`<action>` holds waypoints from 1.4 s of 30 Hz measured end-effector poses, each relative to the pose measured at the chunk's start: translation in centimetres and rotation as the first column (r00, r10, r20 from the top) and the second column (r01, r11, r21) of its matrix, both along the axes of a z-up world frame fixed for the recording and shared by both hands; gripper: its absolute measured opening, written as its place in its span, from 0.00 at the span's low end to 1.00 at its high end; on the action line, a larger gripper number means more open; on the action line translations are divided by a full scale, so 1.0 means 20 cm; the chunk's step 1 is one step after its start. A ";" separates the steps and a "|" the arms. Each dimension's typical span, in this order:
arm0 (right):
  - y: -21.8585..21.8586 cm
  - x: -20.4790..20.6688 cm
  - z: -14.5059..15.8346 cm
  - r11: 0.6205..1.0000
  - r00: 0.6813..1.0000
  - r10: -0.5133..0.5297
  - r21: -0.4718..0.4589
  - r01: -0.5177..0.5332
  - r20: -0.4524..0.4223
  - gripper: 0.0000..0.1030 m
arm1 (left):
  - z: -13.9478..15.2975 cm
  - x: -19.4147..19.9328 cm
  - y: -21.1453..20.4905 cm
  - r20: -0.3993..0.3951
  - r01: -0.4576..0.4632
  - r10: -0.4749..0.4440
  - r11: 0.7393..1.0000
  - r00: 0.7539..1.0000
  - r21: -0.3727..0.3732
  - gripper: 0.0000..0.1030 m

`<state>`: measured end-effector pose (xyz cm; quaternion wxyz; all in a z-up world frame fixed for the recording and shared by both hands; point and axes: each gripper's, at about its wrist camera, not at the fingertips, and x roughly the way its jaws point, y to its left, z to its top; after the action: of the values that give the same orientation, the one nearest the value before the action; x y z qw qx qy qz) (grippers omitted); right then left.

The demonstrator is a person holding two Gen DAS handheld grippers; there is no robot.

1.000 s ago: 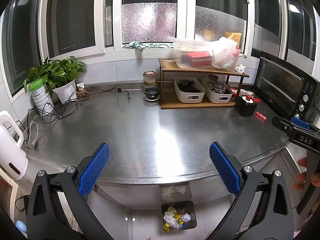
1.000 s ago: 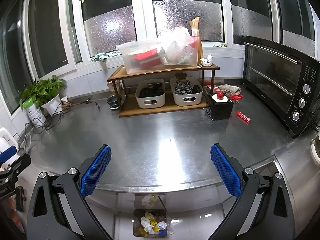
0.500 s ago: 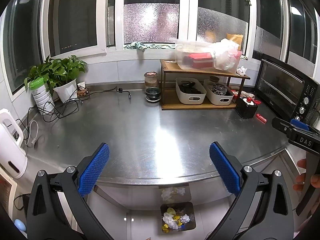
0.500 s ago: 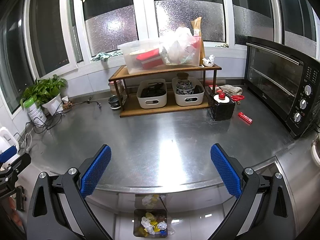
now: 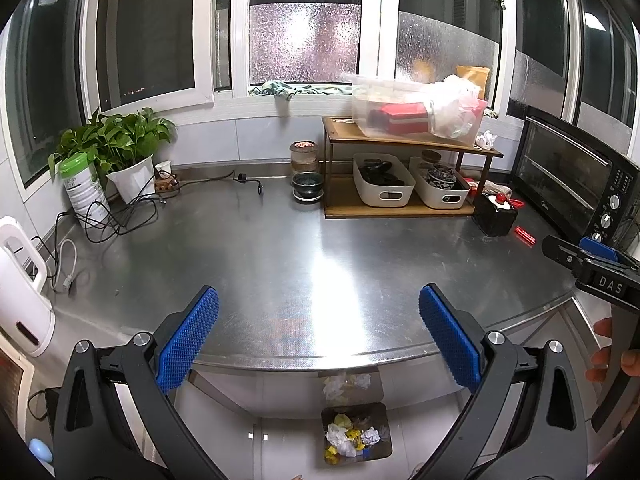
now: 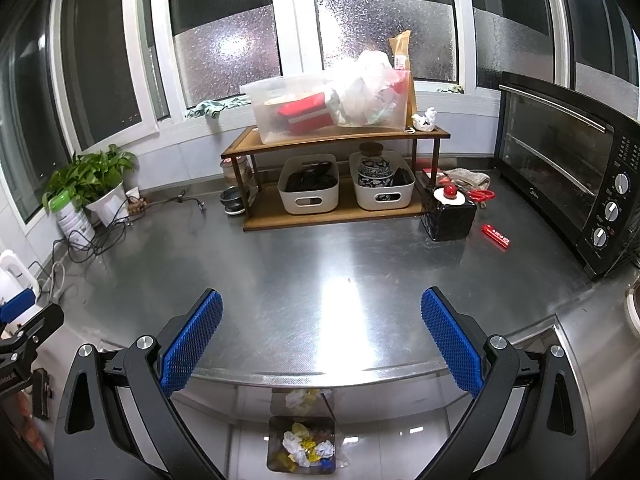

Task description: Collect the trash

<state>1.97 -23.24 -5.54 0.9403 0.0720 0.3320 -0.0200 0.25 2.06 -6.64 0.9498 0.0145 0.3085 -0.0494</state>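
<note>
Steel tabletop (image 5: 304, 264) barely shifted in the last second. My left tool (image 5: 319, 338) and right tool (image 6: 321, 342) stay wide, empty. Bin (image 6: 301, 449) at 6 o'clock; crumpled paper (image 6: 425, 119) at 1 o'clock uncollected.

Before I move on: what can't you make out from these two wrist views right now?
- Trash bin on the floor: what lies under the top wads, both views.
- Crumpled white wad on the shelf's top: too small to identify.
- Clear tub: contents blurred by its walls.
- Left tool and right tool: open, empty.
- Right tool in left view: cut off by the edge.
</note>
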 end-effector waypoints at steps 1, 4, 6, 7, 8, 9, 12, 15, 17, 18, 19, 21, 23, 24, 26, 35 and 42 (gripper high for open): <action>0.00 0.00 0.00 1.000 1.000 0.001 -0.002 -0.001 0.000 0.97 | 0.00 0.00 0.00 -0.001 0.000 0.000 1.000 1.000 0.000 0.92; 0.00 0.01 0.00 1.000 1.000 0.005 0.000 -0.005 -0.001 0.97 | 0.00 0.01 0.00 -0.003 -0.002 0.002 1.000 1.000 0.001 0.92; 0.00 0.01 0.00 1.000 1.000 0.005 -0.001 -0.005 -0.001 0.97 | 0.00 0.01 0.00 -0.003 -0.003 0.003 1.000 1.000 0.001 0.92; 0.00 0.01 0.00 1.000 1.000 0.005 -0.001 -0.005 0.000 0.97 | 0.00 0.01 0.00 -0.003 -0.005 0.005 1.000 1.000 0.001 0.92; 0.00 0.01 0.00 1.000 1.000 0.006 0.000 -0.006 0.000 0.97 | 0.00 0.01 0.00 -0.003 -0.004 0.004 1.000 1.000 0.000 0.92; 0.00 0.01 0.00 1.000 1.000 0.008 0.000 -0.008 0.001 0.97 | 0.00 0.01 0.00 -0.002 -0.005 0.005 1.000 1.000 0.000 0.92; 0.01 0.02 0.00 1.000 1.000 0.011 -0.004 -0.011 0.004 0.97 | 0.01 0.01 0.01 0.003 -0.008 0.008 1.000 1.000 -0.003 0.92; 0.01 0.02 0.00 1.000 1.000 0.010 -0.005 -0.010 0.001 0.97 | 0.01 0.01 0.01 0.005 -0.010 0.010 1.000 1.000 -0.007 0.92; 0.01 0.03 -0.01 1.000 1.000 0.009 -0.005 -0.009 -0.001 0.97 | 0.01 0.01 0.01 0.008 -0.011 0.011 1.000 1.000 -0.006 0.92; 0.01 0.03 -0.01 1.000 1.000 0.009 -0.006 -0.009 0.000 0.97 | 0.01 0.00 0.01 0.010 -0.013 0.013 1.000 1.000 -0.006 0.92; 0.01 0.03 0.00 1.000 1.000 0.008 -0.007 -0.008 0.001 0.97 | 0.01 0.01 0.01 0.011 -0.015 0.015 1.000 1.000 -0.005 0.92; 0.01 0.02 0.00 1.000 1.000 0.009 -0.005 -0.009 0.002 0.97 | 0.01 0.01 0.01 0.010 -0.018 0.018 1.000 1.000 -0.001 0.92; 0.01 0.02 -0.01 1.000 1.000 0.010 -0.005 -0.010 0.002 0.97 | 0.01 0.02 0.01 0.004 -0.015 0.015 1.000 1.000 -0.007 0.92; 0.01 0.02 -0.01 1.000 1.000 0.010 -0.005 -0.010 0.001 0.97 | 0.01 0.02 0.01 0.002 -0.014 0.014 1.000 1.000 -0.011 0.92; 0.01 0.02 -0.01 1.000 1.000 0.011 -0.002 -0.011 -0.001 0.97 | 0.00 0.02 0.02 0.002 -0.018 0.018 1.000 1.000 -0.025 0.92; -0.02 0.03 -0.03 1.000 1.000 0.007 0.006 -0.007 -0.013 0.97 | 0.01 0.05 0.03 -0.002 -0.062 0.062 0.997 0.998 -0.037 0.92; -0.01 0.04 -0.05 1.000 1.000 0.012 0.008 -0.012 -0.024 0.97 | -0.01 0.05 0.01 -0.005 -0.054 0.054 0.998 0.999 -0.023 0.92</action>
<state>2.86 -23.47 -6.59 0.9361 0.0737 0.3437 -0.0141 1.22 2.26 -6.84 0.9503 -0.0051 0.3102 -0.0273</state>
